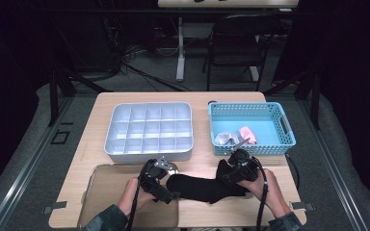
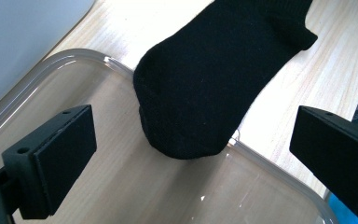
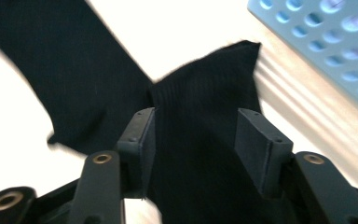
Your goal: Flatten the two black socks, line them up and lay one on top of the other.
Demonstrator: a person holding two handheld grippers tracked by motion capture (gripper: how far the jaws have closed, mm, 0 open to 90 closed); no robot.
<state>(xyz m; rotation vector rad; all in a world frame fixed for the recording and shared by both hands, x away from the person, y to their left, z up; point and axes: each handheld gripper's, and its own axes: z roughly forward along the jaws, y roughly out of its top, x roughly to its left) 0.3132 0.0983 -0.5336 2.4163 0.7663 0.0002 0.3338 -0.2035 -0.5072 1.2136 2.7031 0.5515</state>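
Note:
A black sock (image 1: 197, 188) lies across the front of the wooden table between my two grippers. My left gripper (image 1: 165, 188) is at its toe end, over the corner of a clear tray (image 1: 101, 192). In the left gripper view its jaws (image 2: 196, 149) stand wide open, and the sock's toe (image 2: 214, 74) rests over the tray's rim (image 2: 74, 56), touching neither pad. My right gripper (image 1: 227, 174) is at the cuff end. In the right gripper view its jaws (image 3: 196, 140) are partly open, with the cuff (image 3: 200, 93) lying loose between them.
A grey compartment tray (image 1: 149, 153) stands behind the left gripper. A blue perforated basket (image 1: 250, 149) behind the right gripper holds a pink sock (image 1: 247, 134) and a pale rolled one (image 1: 225, 138). Its wall (image 3: 317, 32) is close to the right gripper. A chair stands beyond the table.

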